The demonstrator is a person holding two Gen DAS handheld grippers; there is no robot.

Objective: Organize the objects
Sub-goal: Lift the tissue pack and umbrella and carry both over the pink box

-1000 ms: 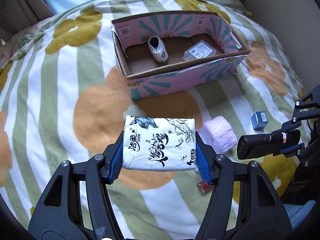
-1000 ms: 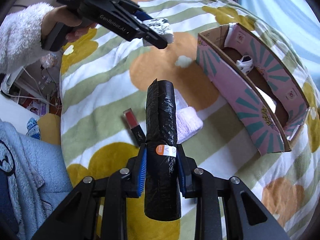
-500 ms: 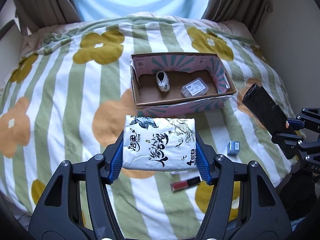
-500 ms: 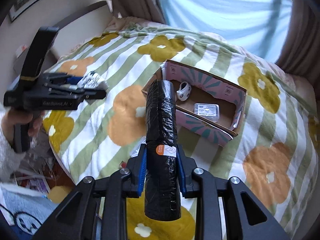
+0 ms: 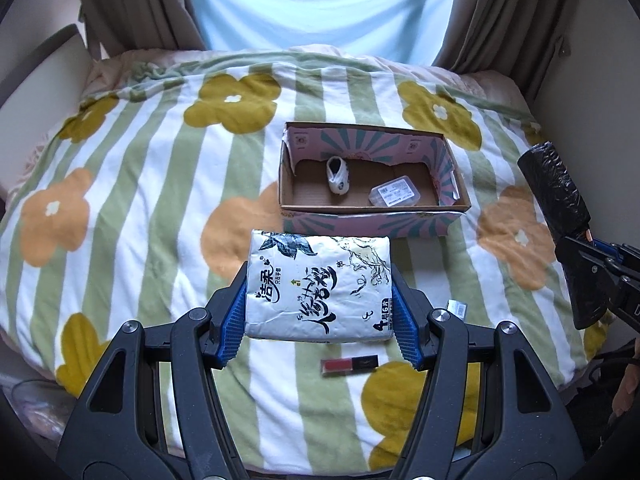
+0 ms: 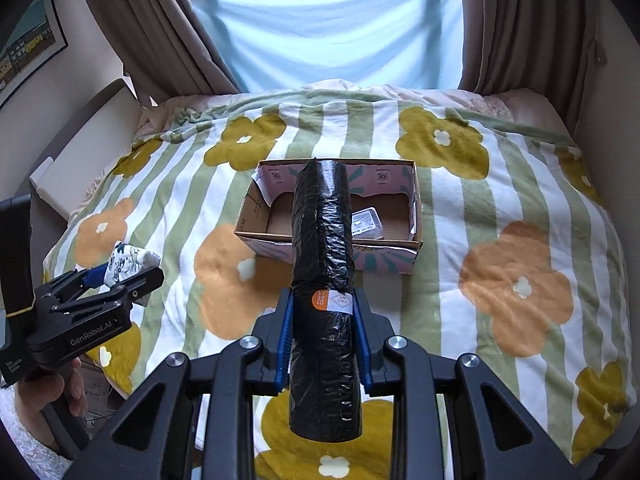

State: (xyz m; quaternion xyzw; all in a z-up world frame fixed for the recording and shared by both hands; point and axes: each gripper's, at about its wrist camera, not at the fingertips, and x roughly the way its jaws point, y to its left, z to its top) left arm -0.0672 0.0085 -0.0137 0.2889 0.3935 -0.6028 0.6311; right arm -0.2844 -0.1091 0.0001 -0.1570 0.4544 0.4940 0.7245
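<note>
My left gripper (image 5: 318, 320) is shut on a white tissue pack (image 5: 318, 286) with black lettering, held in the air over the bed, near side of the box. My right gripper (image 6: 323, 340) is shut on a black bin-bag roll (image 6: 323, 248) with an orange label, also raised above the bed. The pink and teal cardboard box (image 5: 372, 220) lies open on the blanket ahead; inside are a small white sock (image 5: 337, 174) and a clear plastic case (image 5: 395, 195). The roll (image 5: 554, 188) shows at the right edge of the left wrist view, the tissue pack (image 6: 126, 262) at the left of the right wrist view.
A red and black lipstick (image 5: 349, 365) and a small box (image 5: 458, 307) lie on the flowered striped blanket (image 5: 140, 200) near the front edge. Curtains (image 6: 160, 32) and a window stand behind the bed; a wall runs along the right. A hand (image 6: 52, 392) holds the left gripper.
Both grippers have risen and drawn back from the bed with their objects still held. The right one has swung round to face the box and the window.
</note>
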